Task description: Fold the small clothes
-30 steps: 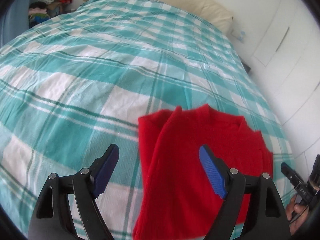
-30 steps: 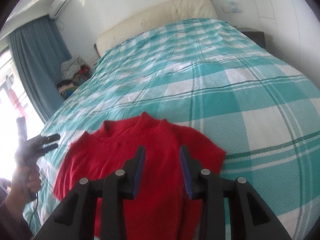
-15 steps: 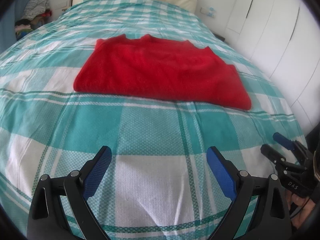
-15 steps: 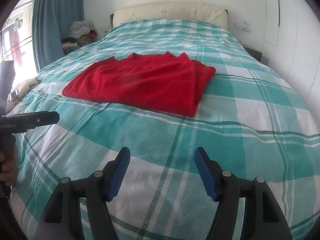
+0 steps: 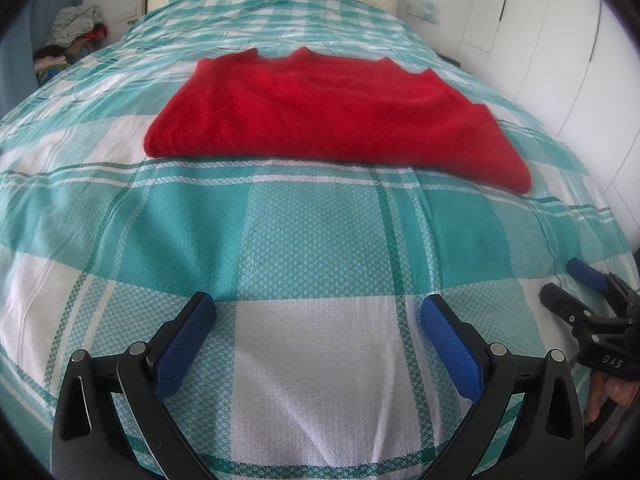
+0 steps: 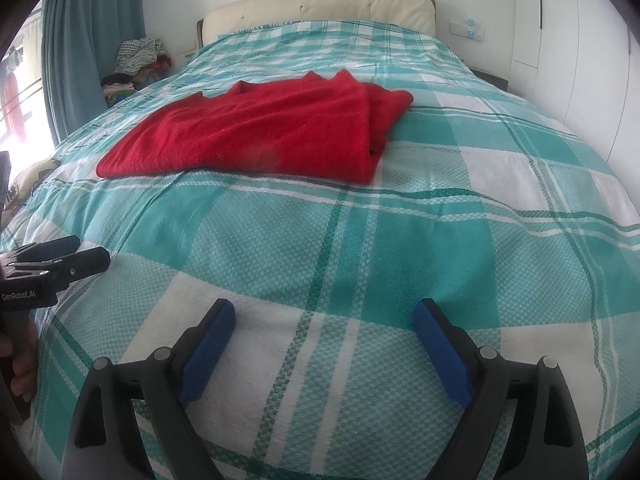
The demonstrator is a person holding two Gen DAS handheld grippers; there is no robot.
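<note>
A red knit sweater (image 5: 332, 112) lies folded flat on the teal and white plaid bed, its neck edge toward the headboard; it also shows in the right wrist view (image 6: 264, 128), with layered folds at its right side. My left gripper (image 5: 318, 312) is open and empty, held low over the bedspread well short of the sweater's near edge. My right gripper (image 6: 324, 314) is open and empty, likewise back from the sweater. Each gripper shows at the edge of the other's view: the right gripper (image 5: 576, 284) and the left gripper (image 6: 76, 254).
The plaid bedspread (image 5: 320, 240) covers the whole bed up to a cream headboard (image 6: 320, 4). A pile of clothes (image 6: 136, 64) sits left of the bed by a blue curtain (image 6: 84, 40). White wardrobe doors (image 5: 560, 40) stand to the right.
Both grippers have pulled back from the sweater toward the foot of the bed. The right gripper, nearly shut one second ago, is wide open. The sweater stays folded.
</note>
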